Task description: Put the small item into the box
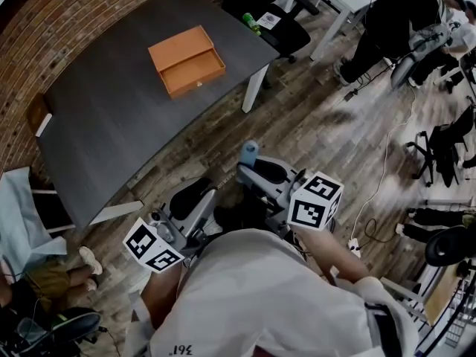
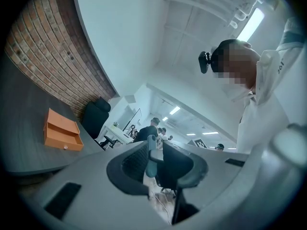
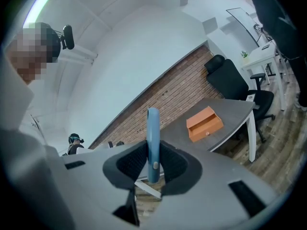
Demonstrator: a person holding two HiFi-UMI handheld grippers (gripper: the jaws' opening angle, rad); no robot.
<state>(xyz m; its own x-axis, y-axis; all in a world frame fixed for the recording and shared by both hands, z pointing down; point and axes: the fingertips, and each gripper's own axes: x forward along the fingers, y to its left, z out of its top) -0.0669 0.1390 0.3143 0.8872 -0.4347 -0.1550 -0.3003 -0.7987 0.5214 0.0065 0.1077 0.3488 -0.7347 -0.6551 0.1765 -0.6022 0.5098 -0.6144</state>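
The small item [image 3: 153,133] is a flat, light blue oblong piece. It stands upright on its edge, clamped between the jaws of the right gripper [image 3: 152,163]. A similar pale blue piece [image 2: 151,152] sits between the jaws of the left gripper [image 2: 154,166]. The box [image 1: 186,59] is orange and shallow, with its drawer pulled out. It lies on the dark grey table [image 1: 111,125], well apart from both pieces.

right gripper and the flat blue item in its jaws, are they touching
Touching. The right gripper view shows the right gripper closed on the flat blue item, with no gap on either face.
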